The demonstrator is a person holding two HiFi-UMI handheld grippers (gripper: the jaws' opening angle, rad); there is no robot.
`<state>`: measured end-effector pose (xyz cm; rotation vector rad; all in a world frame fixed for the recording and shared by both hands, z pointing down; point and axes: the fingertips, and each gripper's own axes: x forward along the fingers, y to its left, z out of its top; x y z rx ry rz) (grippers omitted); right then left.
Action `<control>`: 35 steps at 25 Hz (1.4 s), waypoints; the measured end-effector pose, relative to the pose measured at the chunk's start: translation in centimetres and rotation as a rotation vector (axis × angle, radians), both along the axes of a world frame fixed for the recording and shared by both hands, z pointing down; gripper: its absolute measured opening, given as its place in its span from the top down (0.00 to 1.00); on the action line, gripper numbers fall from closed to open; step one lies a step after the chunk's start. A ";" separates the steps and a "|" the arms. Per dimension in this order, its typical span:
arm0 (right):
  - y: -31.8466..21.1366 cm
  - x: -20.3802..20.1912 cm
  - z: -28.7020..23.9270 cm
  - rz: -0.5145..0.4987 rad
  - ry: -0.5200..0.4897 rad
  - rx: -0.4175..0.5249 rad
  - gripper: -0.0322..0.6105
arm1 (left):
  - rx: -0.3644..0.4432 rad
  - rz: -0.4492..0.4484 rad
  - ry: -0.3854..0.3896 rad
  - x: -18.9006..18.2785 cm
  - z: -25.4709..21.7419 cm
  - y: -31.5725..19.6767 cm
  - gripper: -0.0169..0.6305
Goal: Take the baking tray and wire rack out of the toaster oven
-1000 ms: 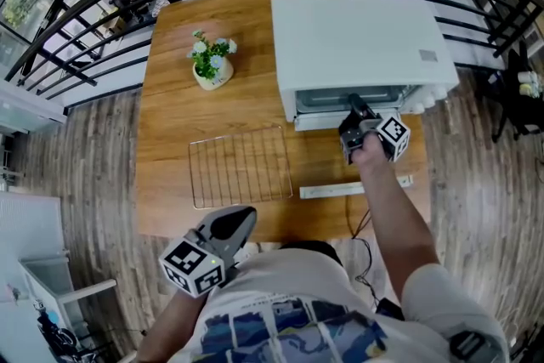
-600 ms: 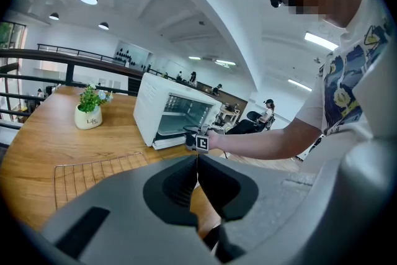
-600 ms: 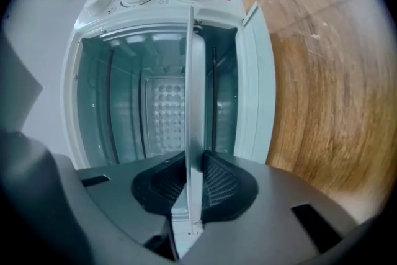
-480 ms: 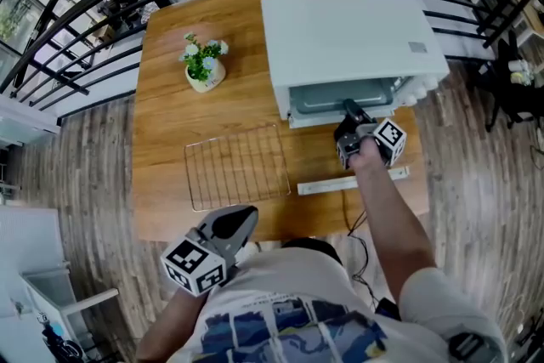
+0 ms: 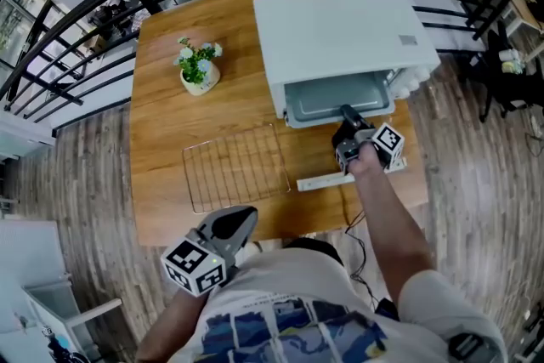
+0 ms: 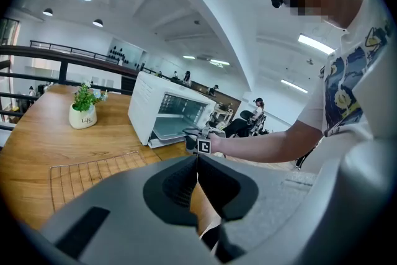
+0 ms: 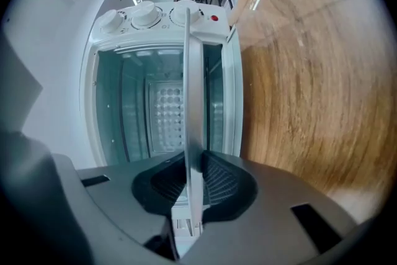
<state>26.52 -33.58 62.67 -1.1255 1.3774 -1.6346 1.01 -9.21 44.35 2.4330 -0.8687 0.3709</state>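
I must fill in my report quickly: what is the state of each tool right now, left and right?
Left tool: closed, holding nothing.
Right tool: closed on the front edge of the baking tray.

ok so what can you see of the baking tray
The baking tray is a shallow grey pan, metal by its look, with a low rim, and empty. It lies flat, partway out of the front opening of the white toaster oven, its back inside. The right gripper is shut on its front rim, which shows edge-on between the jaws.
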 end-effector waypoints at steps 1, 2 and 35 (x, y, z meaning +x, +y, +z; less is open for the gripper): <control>0.3 0.0 0.0 0.000 0.000 -0.001 0.85 | -0.004 0.003 0.003 0.0 0.0 0.1 0.97; 0.6 0.1 0.0 0.000 0.000 -0.001 0.85 | -0.006 0.008 0.006 0.0 0.0 0.2 0.97; 8.5 0.4 -0.7 0.024 -0.023 -0.061 0.86 | -0.006 0.127 0.050 -1.1 -0.6 3.5 0.97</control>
